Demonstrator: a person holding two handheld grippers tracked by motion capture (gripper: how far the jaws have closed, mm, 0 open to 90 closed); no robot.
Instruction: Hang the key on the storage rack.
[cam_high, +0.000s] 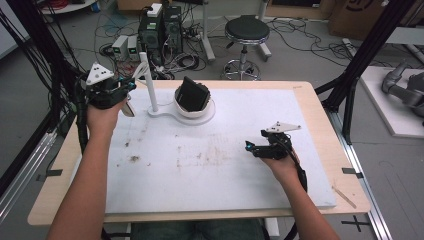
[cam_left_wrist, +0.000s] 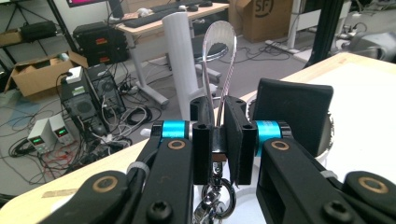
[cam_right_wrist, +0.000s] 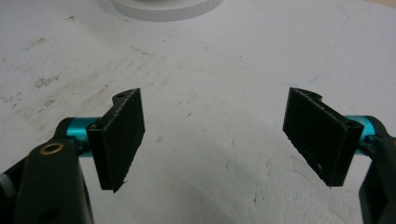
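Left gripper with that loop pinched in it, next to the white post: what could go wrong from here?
1. The left gripper pinches the thin clear loop low down, with metal rings dangling below; the loop could twist or slip out.
2. The white post looks slim; a knock while hooking might tip the white stand.
3. The black object in the stand's cup sits close and could get bumped. The right gripper is open, away from all this.

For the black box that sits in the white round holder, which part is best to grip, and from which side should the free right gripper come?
Grip the black box by its upper half, coming from above. It stands tilted in the white holder, whose rim hides its lower part, so the top probably offers the only free faces. The right gripper is open; the left gripper holds a clear strap loop.
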